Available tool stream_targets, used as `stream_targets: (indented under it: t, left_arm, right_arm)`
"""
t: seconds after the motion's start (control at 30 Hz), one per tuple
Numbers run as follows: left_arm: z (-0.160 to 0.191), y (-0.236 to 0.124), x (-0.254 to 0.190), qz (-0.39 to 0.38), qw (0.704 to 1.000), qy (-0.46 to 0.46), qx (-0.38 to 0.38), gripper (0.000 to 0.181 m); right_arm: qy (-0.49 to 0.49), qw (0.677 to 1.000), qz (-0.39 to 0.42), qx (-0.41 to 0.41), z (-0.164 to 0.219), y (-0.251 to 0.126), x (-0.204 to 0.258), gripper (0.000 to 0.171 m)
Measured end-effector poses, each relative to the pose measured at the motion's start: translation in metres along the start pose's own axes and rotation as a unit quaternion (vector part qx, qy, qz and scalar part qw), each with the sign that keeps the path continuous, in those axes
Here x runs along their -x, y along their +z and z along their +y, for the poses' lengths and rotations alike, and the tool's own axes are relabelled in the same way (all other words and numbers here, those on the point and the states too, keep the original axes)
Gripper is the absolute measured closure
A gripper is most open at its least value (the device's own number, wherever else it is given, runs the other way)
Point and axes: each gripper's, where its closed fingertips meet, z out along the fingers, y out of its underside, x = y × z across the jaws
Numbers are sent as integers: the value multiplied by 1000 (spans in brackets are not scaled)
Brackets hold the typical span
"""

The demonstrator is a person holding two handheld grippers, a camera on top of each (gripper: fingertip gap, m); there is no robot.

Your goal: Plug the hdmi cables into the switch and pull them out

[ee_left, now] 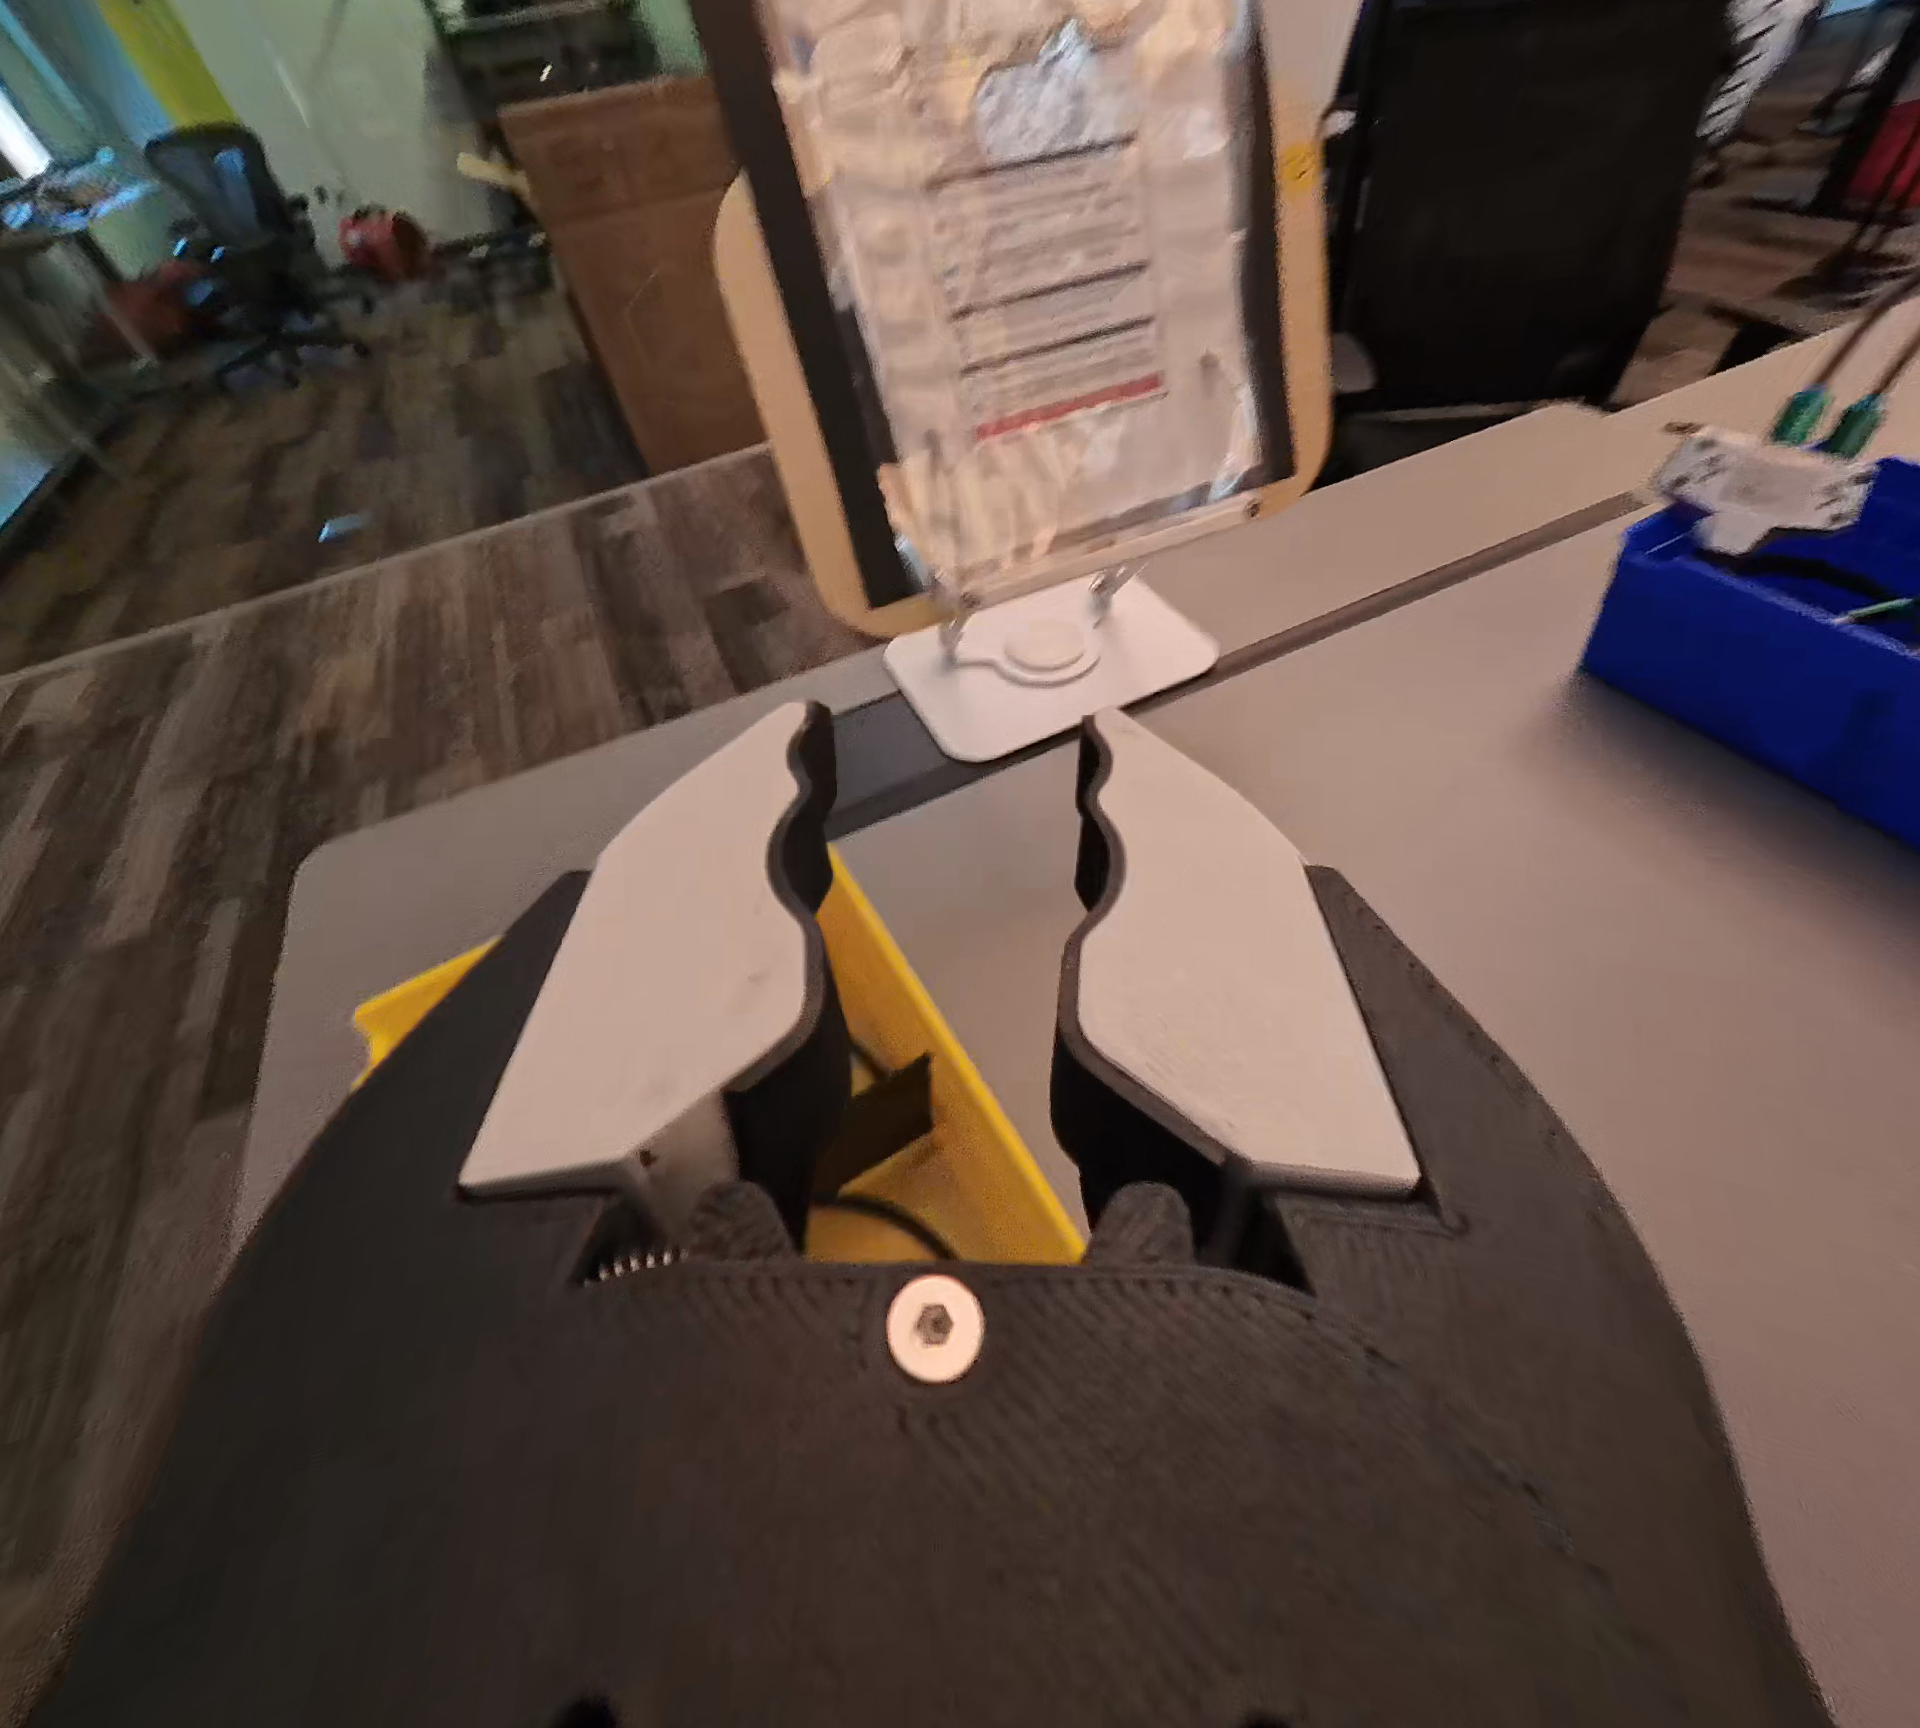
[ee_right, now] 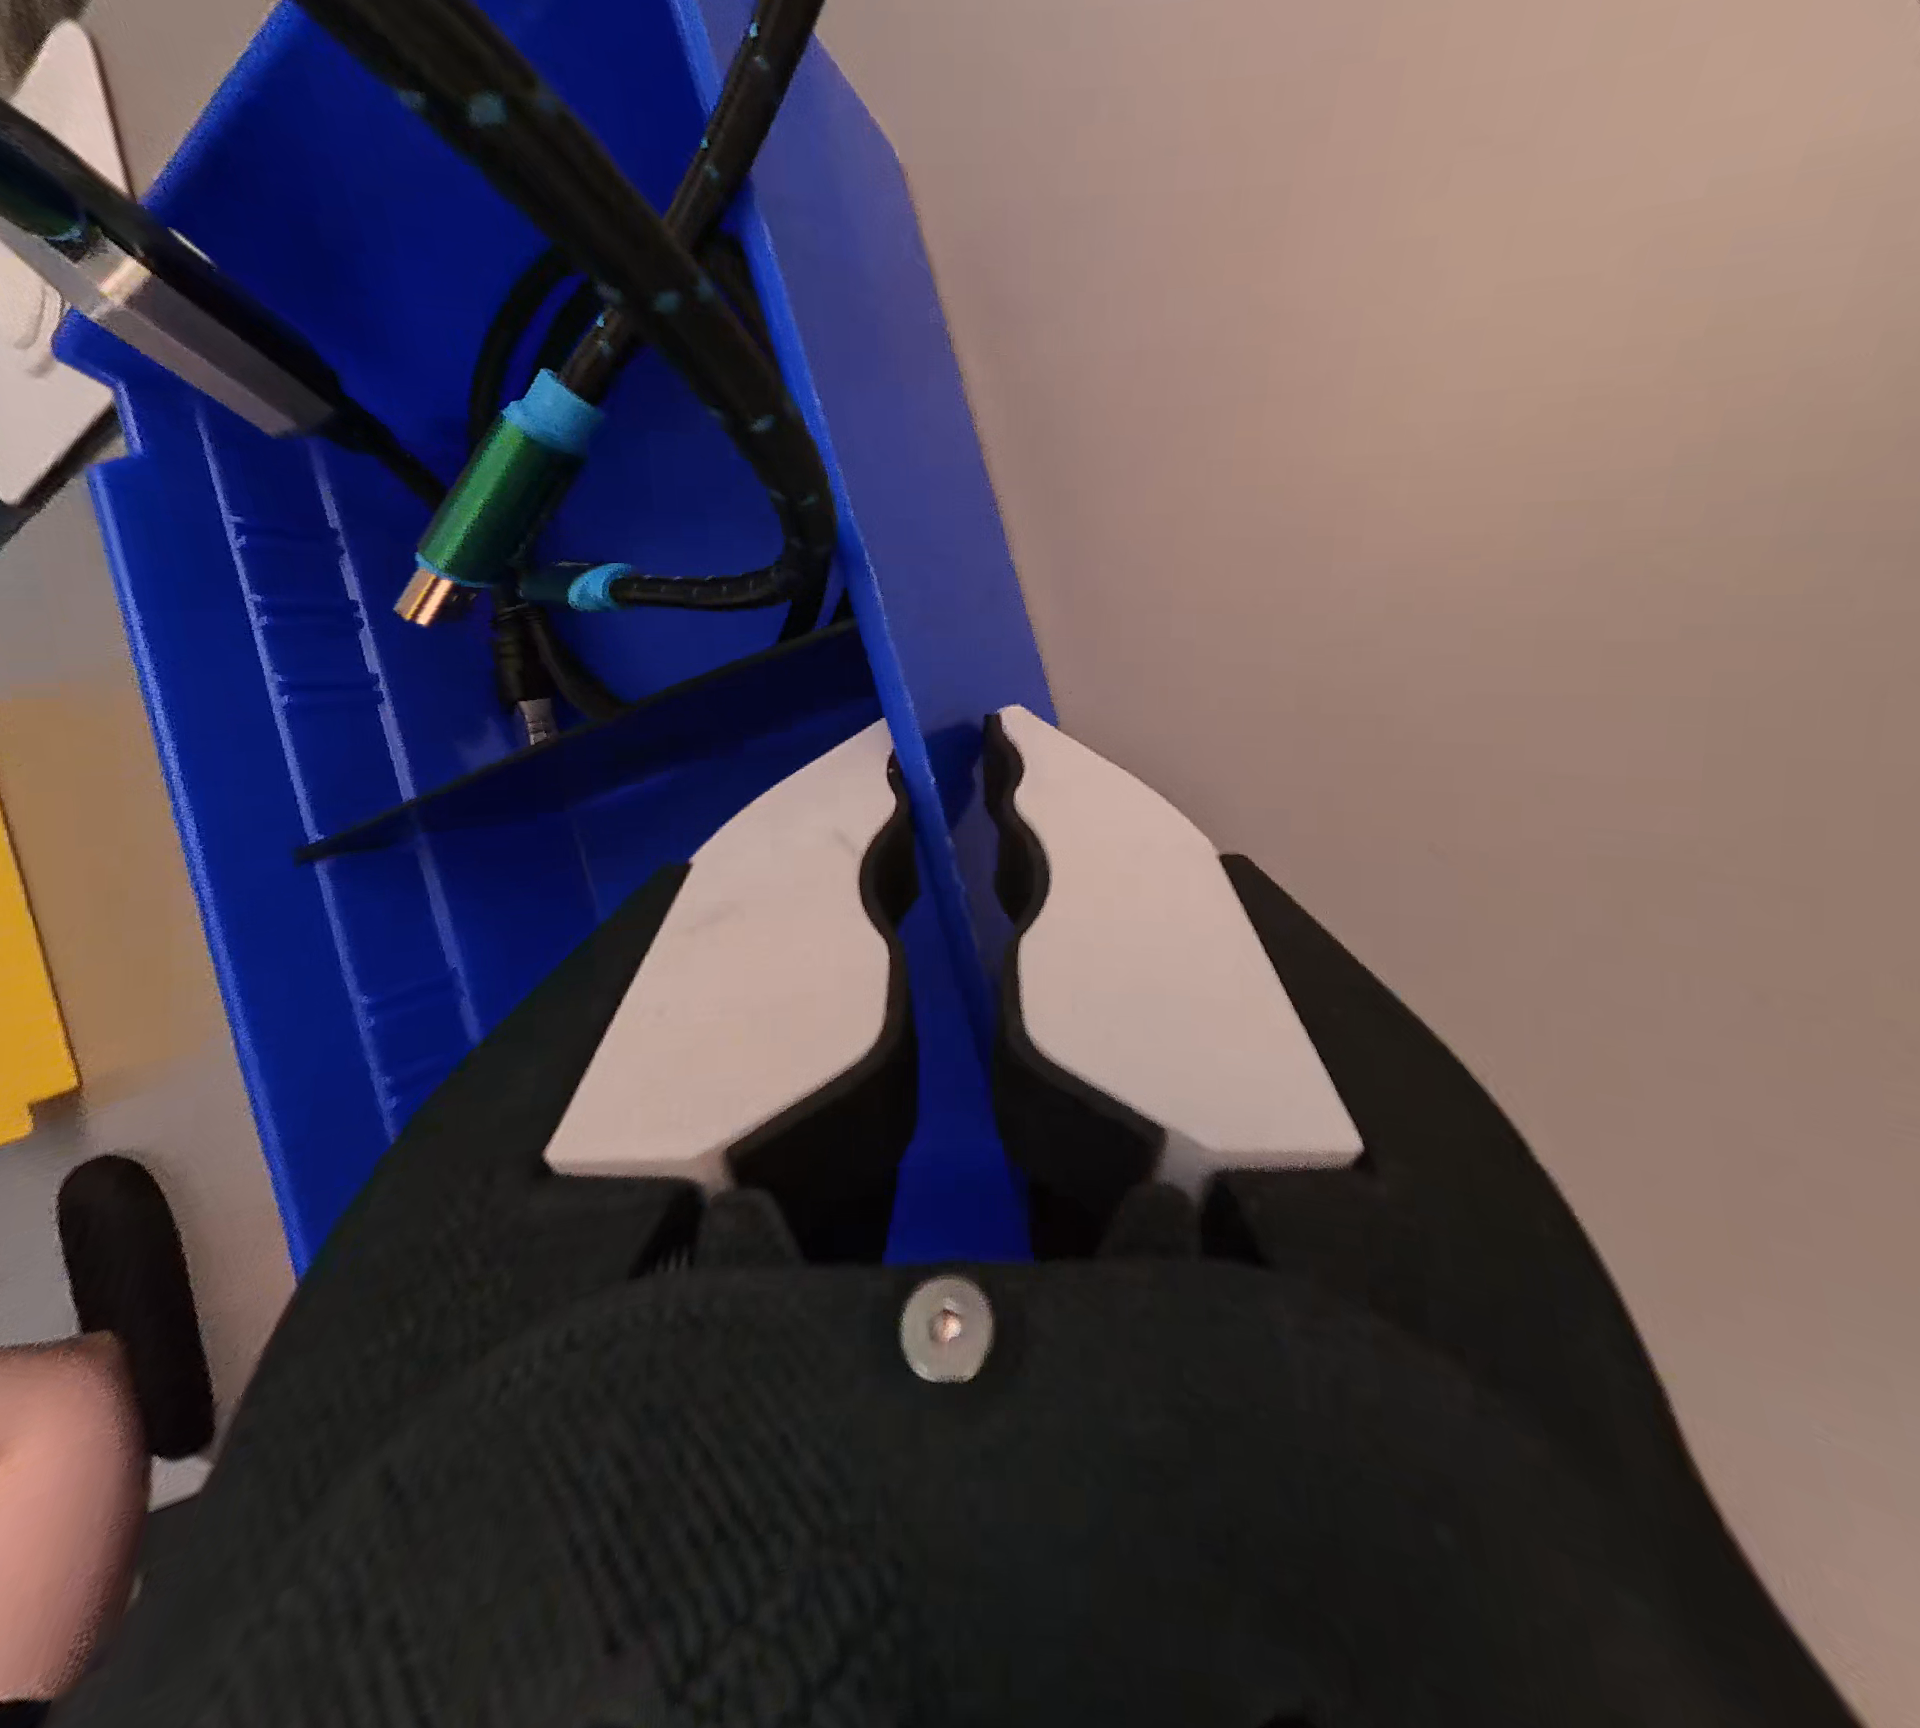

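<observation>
While I watch both feeds, the switch [ee_left: 1756,489], a small pale box, sits tilted over my blue bin's [ee_right: 343,224] rim with two green-headed plugs seated in it. Another hdmi cable [ee_right: 488,494], black braid with a green metal plug and gold tip, lies loose inside the bin. My right gripper [ee_right: 945,764] straddles the bin's side wall, parted with clear gaps around it. My left gripper [ee_left: 956,774] hangs spread wide, empty, above a yellow bin [ee_left: 914,1034].

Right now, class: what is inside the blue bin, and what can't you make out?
Inside the blue bin: braided black cables, one loose green plug, and a divider. The coiled cables cover the floor beneath them, and the near compartment is partly hidden by the right tongs.
</observation>
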Motion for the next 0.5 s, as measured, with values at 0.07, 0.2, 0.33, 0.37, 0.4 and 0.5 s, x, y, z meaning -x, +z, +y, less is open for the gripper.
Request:
stream_targets:
  t: [0.07,0.2,0.33,0.37,0.4,0.5]
  left_arm:
    - [17,0,18,-33,999,-7,40,137]
    - [65,-4,58,-103,982,-37,152,138]
    - [131,-12,65,-72,945,-103,302,150]
    - [145,-13,58,-41,934,-121,333,154]
    - [161,-14,51,-15,920,-137,368,157]
    - [208,-18,31,48,857,-177,481,151]
  right_arm:
    - [19,1000,6,-6,0,-2,-4,160]
    - [44,999,14,-8,3,-5,-6,160]
    - [21,999,33,23,13,-6,0,161]
    - [12,999,36,28,14,-7,1,161]
    - [6,999,39,29,13,-7,2,161]
    - [13,999,17,-24,-5,-16,11,152]
